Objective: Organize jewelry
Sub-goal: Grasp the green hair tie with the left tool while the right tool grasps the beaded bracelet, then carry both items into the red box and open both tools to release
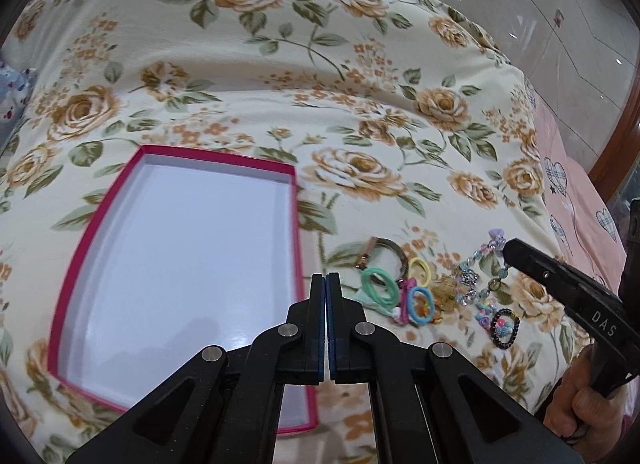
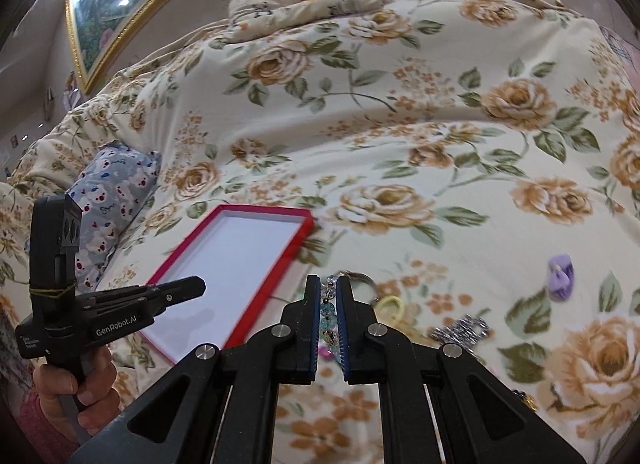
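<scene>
1. Clamping a beaded chain [image 2: 329,318], the right gripper [image 2: 328,328] has its blue-padded fingers [image 2: 312,328] pressed against the beads from both sides; blue and clear beads show in the narrow gap.
2. From the left wrist view, the right gripper's black tip [image 1: 516,252] sits at the far right end of the beaded chain [image 1: 476,280], which lies looped on the floral quilt [image 1: 280,64].
3. The left gripper [image 1: 326,328] has its fingers pressed flat together with nothing between them, hovering over the near right rim of the red box [image 1: 298,224].
4. The red box, an open shallow tray with a white inside, lies on the quilt to the left of the jewelry pile.
5. Just right of the box lie a green hair tie [image 1: 378,282], a yellow hair tie [image 1: 420,268], a blue hair tie [image 1: 422,304] and a metal key ring [image 1: 386,250], close together and partly overlapping.
6. A dark beaded oval charm [image 1: 505,328] lies nearest, at the near right of the pile.
7. A small purple flower piece [image 2: 560,272] rests apart on the quilt, right of the right gripper.
8. A blue patterned pillow [image 2: 112,192] lies at the far left of the quilt.
</scene>
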Action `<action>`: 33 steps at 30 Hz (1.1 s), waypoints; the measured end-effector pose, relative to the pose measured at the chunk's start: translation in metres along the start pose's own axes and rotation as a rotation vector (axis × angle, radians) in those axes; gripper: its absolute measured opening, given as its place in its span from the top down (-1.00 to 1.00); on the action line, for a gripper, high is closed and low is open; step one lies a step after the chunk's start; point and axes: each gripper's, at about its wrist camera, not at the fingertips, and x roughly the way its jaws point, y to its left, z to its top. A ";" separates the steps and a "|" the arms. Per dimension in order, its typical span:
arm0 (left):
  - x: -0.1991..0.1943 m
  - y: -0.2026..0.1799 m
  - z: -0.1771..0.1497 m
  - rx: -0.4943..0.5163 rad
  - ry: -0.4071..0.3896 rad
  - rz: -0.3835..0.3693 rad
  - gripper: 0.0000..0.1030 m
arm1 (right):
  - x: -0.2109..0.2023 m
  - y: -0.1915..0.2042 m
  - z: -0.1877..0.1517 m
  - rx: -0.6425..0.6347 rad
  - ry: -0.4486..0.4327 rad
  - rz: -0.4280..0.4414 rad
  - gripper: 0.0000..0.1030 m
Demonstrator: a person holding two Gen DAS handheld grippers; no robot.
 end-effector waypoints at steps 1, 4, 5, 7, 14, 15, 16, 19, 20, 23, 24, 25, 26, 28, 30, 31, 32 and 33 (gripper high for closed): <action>-0.002 0.004 -0.001 -0.008 0.003 -0.002 1.00 | 0.001 0.003 0.001 -0.005 -0.002 0.004 0.86; -0.003 0.007 0.000 -0.021 0.014 -0.014 1.00 | 0.002 0.007 0.001 -0.008 -0.003 0.012 0.86; -0.001 0.009 0.001 -0.024 0.023 -0.021 0.98 | 0.002 0.007 0.000 -0.009 -0.004 0.011 0.86; 0.008 0.007 0.004 -0.037 0.059 -0.058 0.74 | 0.001 0.007 0.000 -0.003 -0.003 0.009 0.86; 0.052 -0.031 0.016 0.078 0.097 -0.053 -0.26 | -0.007 -0.017 -0.006 0.040 0.003 -0.015 0.86; 0.060 -0.035 0.017 0.091 0.109 -0.048 -0.26 | -0.007 -0.021 -0.006 0.046 0.002 -0.019 0.86; 0.072 -0.039 0.019 0.105 0.129 -0.041 -0.26 | -0.009 -0.024 -0.007 0.050 0.001 -0.022 0.86; 0.095 -0.049 0.020 0.129 0.159 -0.030 -0.24 | -0.012 -0.034 -0.010 0.067 -0.002 -0.028 0.86; 0.103 -0.052 0.021 0.136 0.170 -0.023 -0.23 | -0.012 -0.036 -0.010 0.071 -0.002 -0.029 0.86; 0.124 -0.059 0.022 0.152 0.195 -0.003 0.22 | -0.012 -0.041 -0.012 0.080 0.001 -0.028 0.86; 0.130 -0.061 0.021 0.157 0.209 -0.004 0.64 | -0.012 -0.042 -0.012 0.082 0.002 -0.027 0.86; 0.136 -0.061 0.021 0.156 0.223 -0.013 0.80 | -0.011 -0.043 -0.012 0.084 0.003 -0.026 0.86; 0.139 -0.061 0.020 0.155 0.226 -0.024 0.95 | -0.011 -0.043 -0.013 0.086 0.003 -0.023 0.86; 0.138 -0.062 0.019 0.160 0.206 -0.022 0.98 | -0.011 -0.044 -0.012 0.089 0.001 -0.016 0.86; 0.130 -0.061 0.017 0.157 0.179 -0.034 1.00 | -0.012 -0.042 -0.011 0.087 -0.003 -0.009 0.86; 0.126 -0.059 0.018 0.151 0.165 -0.038 1.00 | -0.012 -0.040 -0.010 0.085 -0.005 -0.004 0.86; 0.119 -0.057 0.017 0.146 0.153 -0.044 1.00 | -0.013 -0.038 -0.008 0.084 -0.007 0.000 0.86; 0.114 -0.055 0.018 0.138 0.143 -0.049 1.00 | -0.013 -0.037 -0.007 0.082 -0.009 0.005 0.86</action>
